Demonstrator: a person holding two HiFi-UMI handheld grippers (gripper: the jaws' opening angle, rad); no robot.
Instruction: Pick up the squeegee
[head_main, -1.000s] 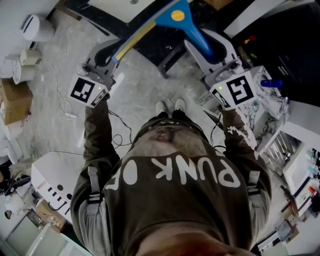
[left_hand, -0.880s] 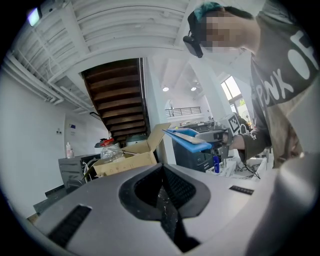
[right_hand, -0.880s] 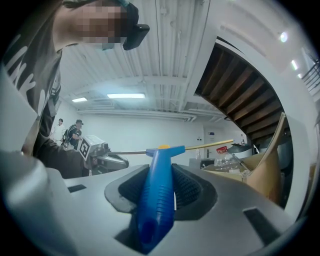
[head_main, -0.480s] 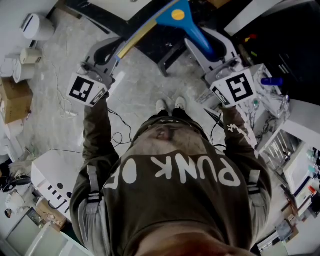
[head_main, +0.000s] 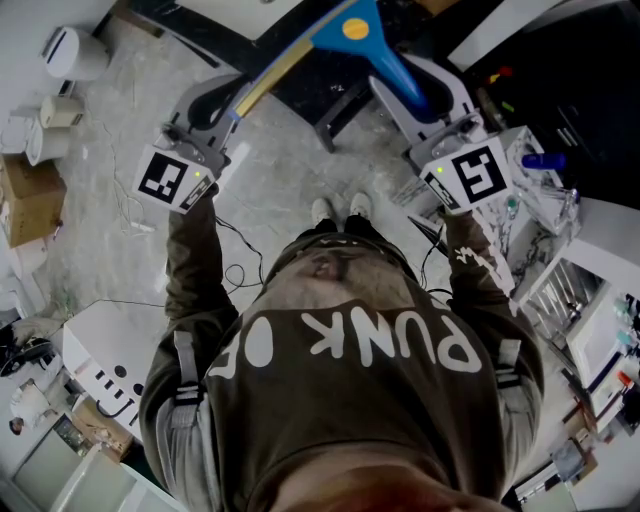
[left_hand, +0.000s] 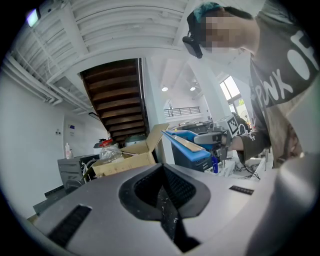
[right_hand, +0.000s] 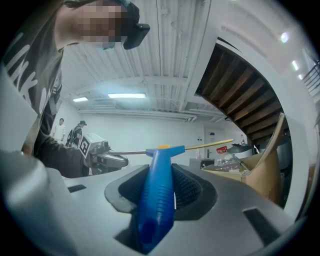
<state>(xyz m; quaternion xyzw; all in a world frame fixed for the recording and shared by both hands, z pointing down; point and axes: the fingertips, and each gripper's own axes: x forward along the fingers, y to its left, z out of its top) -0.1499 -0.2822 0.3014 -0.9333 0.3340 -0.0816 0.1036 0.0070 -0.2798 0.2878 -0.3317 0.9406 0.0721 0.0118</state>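
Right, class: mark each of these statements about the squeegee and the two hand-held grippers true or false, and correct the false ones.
1. The blue plastic squeegee is gripped by its handle between the jaws of the right gripper. True.
2. The left gripper is also clamped on the squeegee. False: its jaws are shut together with nothing between them.
3. The squeegee lies on the pale marbled floor. False: it is held up in the air above the floor.
4. An open brown cardboard box shows in the left gripper view. True.
5. A round yellow disc sits on the squeegee's head. True.
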